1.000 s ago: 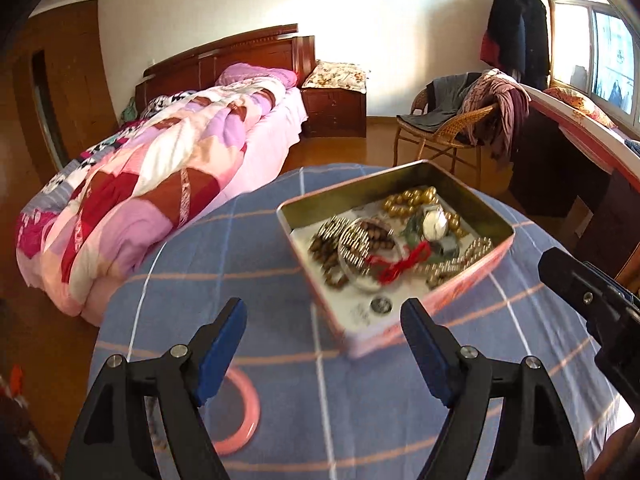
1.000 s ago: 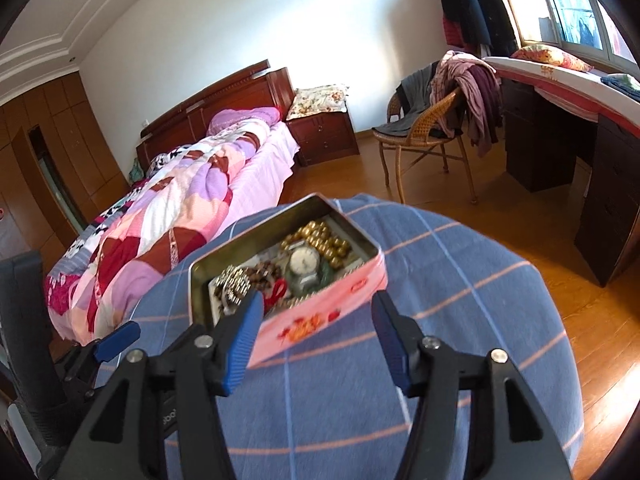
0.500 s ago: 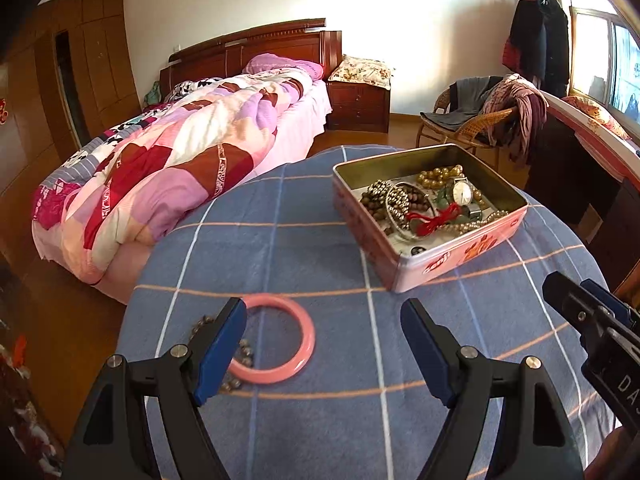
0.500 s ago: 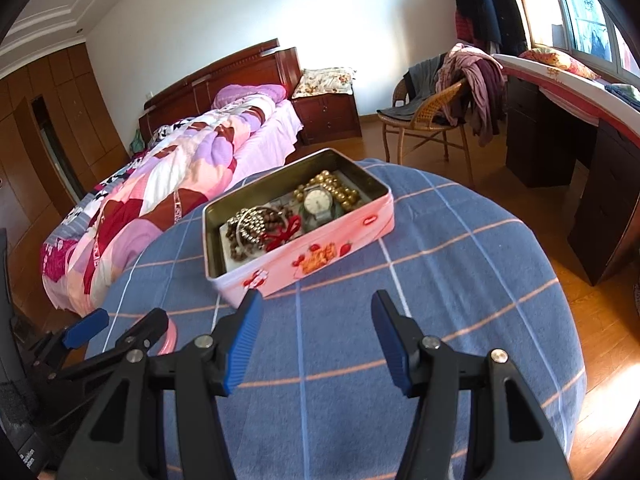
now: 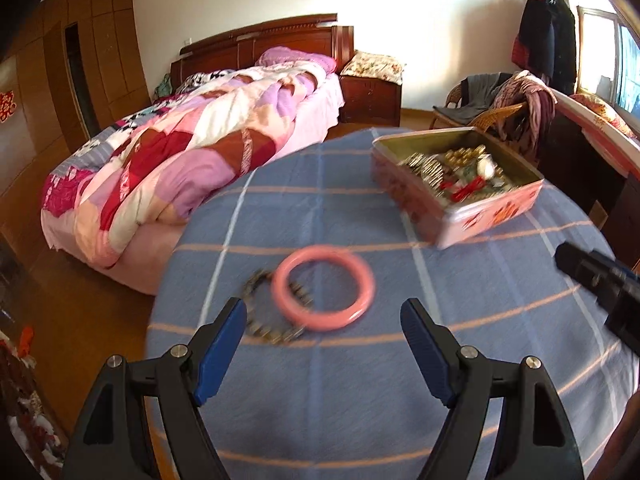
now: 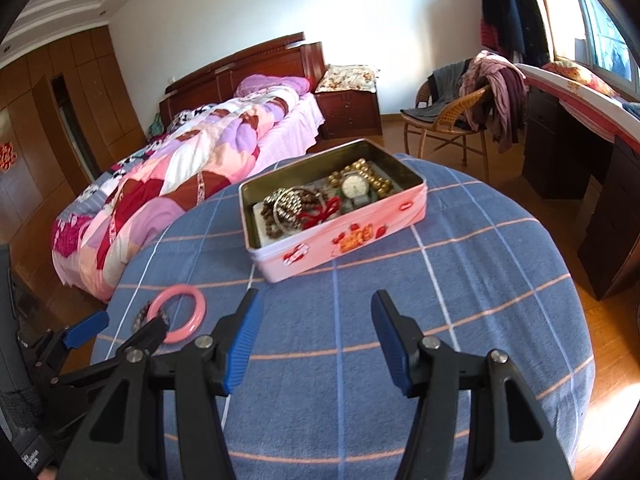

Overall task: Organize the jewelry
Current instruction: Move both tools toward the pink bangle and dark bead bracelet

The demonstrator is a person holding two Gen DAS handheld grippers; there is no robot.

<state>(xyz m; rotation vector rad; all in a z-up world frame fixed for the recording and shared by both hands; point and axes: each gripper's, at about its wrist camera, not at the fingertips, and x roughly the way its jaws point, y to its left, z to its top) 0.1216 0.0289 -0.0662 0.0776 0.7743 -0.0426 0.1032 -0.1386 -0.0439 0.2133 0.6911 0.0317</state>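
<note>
Now my left tongs (image 5: 322,342), wide open and empty, have swung onto the pink bangle (image 5: 323,282) at 12 o'clock; tin (image 5: 492,216) at 2

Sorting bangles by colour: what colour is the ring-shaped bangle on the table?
Pink; the bangle shows best in the left wrist view.

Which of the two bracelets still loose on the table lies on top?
The smooth pink bangle: its left edge overlaps the dark beaded bracelet, which sticks out from under it, nearer the table's left edge.
</note>
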